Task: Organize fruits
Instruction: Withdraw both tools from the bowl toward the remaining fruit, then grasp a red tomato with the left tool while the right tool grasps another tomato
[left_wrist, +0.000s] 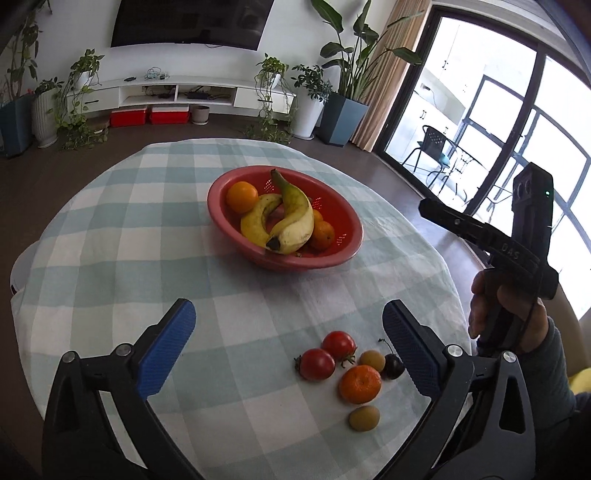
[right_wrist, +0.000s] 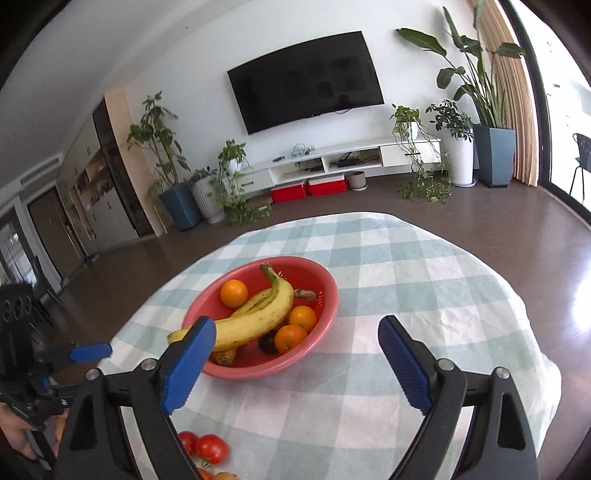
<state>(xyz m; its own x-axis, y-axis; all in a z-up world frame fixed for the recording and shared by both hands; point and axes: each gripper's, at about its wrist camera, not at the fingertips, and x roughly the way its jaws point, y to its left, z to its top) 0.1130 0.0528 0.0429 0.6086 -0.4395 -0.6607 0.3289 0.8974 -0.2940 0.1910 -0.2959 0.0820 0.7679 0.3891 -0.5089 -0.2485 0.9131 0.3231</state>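
Observation:
A red bowl (left_wrist: 332, 258) sits mid-table holding two bananas (left_wrist: 291, 225) and oranges (left_wrist: 242, 196). Near me lie two tomatoes (left_wrist: 339, 344), a tangerine (left_wrist: 360, 384), two small yellow-green fruits (left_wrist: 364, 418) and a dark cherry (left_wrist: 393, 365). My left gripper (left_wrist: 289, 308) hangs open above the cloth, with the loose fruit just inside its right finger and nothing held. In the right wrist view my right gripper (right_wrist: 297, 324) is open and empty, short of the bowl (right_wrist: 327, 295) with its bananas (right_wrist: 258, 321). The tomatoes (right_wrist: 210, 447) lie under its left finger.
A blue-and-white checked cloth (left_wrist: 129, 240) covers the round table, whose edges drop to dark floor on all sides. A hand (left_wrist: 509, 317) grips the other tool at the right. Plants, a TV unit and glass doors stand far behind.

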